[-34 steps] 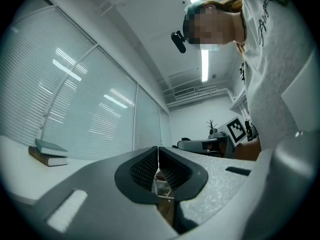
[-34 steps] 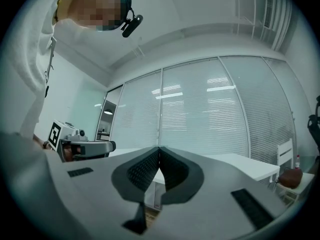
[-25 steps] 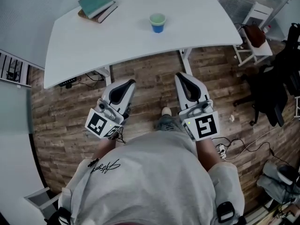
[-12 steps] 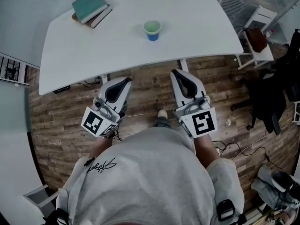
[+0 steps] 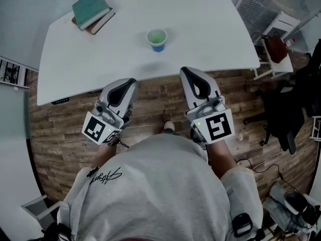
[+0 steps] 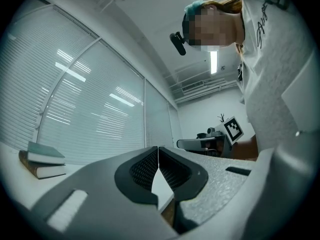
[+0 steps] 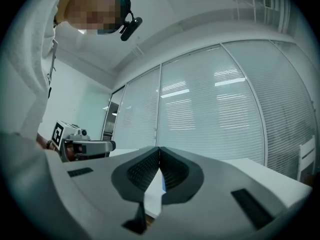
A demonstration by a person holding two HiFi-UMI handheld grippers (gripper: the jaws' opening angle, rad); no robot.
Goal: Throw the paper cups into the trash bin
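On the white table (image 5: 210, 29), at twelve o'clock from the person, the paper cup (image 5: 156, 39) stands upright, blue outside and green inside. Nothing lies between it and the grippers. Stacked books (image 5: 92, 11) lie at ten o'clock near the table's far corner. A white chair (image 5: 281, 31) stands on the wooden floor (image 5: 150, 99) at two o'clock. Side by side, the left gripper (image 5: 127, 81) and the right gripper (image 5: 187, 71) point roughly level toward the table's near edge, each closed tight and empty.
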